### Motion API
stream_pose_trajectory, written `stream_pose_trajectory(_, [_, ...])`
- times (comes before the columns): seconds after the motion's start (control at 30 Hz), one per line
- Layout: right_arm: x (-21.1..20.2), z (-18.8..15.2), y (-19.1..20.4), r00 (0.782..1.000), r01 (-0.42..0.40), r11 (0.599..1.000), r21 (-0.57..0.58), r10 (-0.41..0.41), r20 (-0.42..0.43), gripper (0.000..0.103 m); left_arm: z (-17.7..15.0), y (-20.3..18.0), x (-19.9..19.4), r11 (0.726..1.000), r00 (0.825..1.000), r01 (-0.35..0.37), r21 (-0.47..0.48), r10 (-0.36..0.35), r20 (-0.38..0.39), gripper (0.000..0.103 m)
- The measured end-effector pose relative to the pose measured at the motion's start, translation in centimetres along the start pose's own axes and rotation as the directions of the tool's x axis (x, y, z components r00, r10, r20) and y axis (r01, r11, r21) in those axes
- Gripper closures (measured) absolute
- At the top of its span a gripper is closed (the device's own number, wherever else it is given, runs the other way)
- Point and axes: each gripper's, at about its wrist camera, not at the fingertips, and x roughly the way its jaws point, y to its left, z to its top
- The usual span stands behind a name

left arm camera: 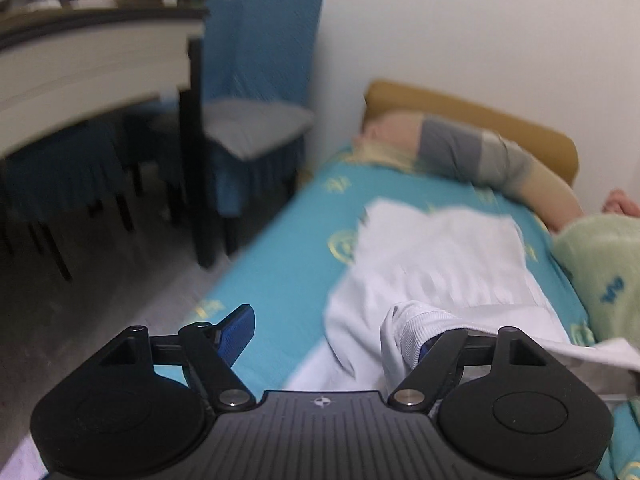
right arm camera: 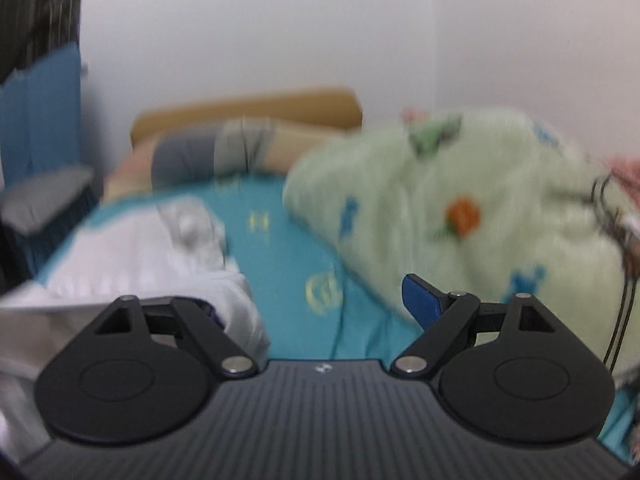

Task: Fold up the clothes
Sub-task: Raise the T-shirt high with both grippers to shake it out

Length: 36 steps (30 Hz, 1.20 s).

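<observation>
A white garment (left arm camera: 436, 264) lies spread on the teal bed sheet (left arm camera: 288, 256). My left gripper (left arm camera: 332, 332) is open wide. Its left blue pad (left arm camera: 236, 332) is bare, and a ribbed white cuff (left arm camera: 412, 328) drapes over its right finger. In the right wrist view the same white garment (right arm camera: 140, 256) lies at the left. My right gripper (right arm camera: 316, 304) is open wide. White cloth covers its left finger, and its right blue pad (right arm camera: 420, 304) is bare over the sheet (right arm camera: 288, 248).
A pale green printed blanket (right arm camera: 460, 220) is heaped on the right of the bed. A grey and tan pillow (left arm camera: 480, 156) lies against the wooden headboard (left arm camera: 460, 108). A blue covered chair (left arm camera: 256, 120) and a table (left arm camera: 92, 60) stand left of the bed.
</observation>
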Motion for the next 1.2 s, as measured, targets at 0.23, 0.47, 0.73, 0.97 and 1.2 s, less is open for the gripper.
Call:
stream_pose_trajectory(0.23, [-5.7,4.1,-0.1,0.989,-0.035,0.999,-0.007,0.035,0.145,0.017,4.8,2.9,-5.1,0.994,0.989,0.067,-0.091,-0.054,0.141,0.022])
stream_pose_trajectory(0.47, [-17.0,16.6,0.6,0.908,-0.130,0.991,-0.015,0.125,0.400,0.017,14.6,5.4,-17.5,0.980,0.922,0.137,-0.147,-0.072,0.379,0.022])
stream_pose_trajectory(0.73, [-33.0,30.4,-0.2,0.770,-0.164,0.986,-0.030,0.146,0.621,0.017,26.0,6.0,-35.9,0.967,0.762,0.226,-0.118,-0.100,0.640,0.019])
stream_pose_trajectory(0.97, [-41.1,36.7,-2.6,0.691,-0.136,0.990,-0.037,0.122,0.713,0.016,30.6,3.9,-44.4,0.970,0.648,0.239,-0.047,-0.123,0.752,0.011])
stream_pose_trajectory(1.2, [-29.6,34.1,-1.1,0.801,-0.107,0.991,-0.078,0.133,0.583,0.016,30.3,0.7,-37.1,0.976,0.711,0.219,0.009,-0.166,0.683,0.010])
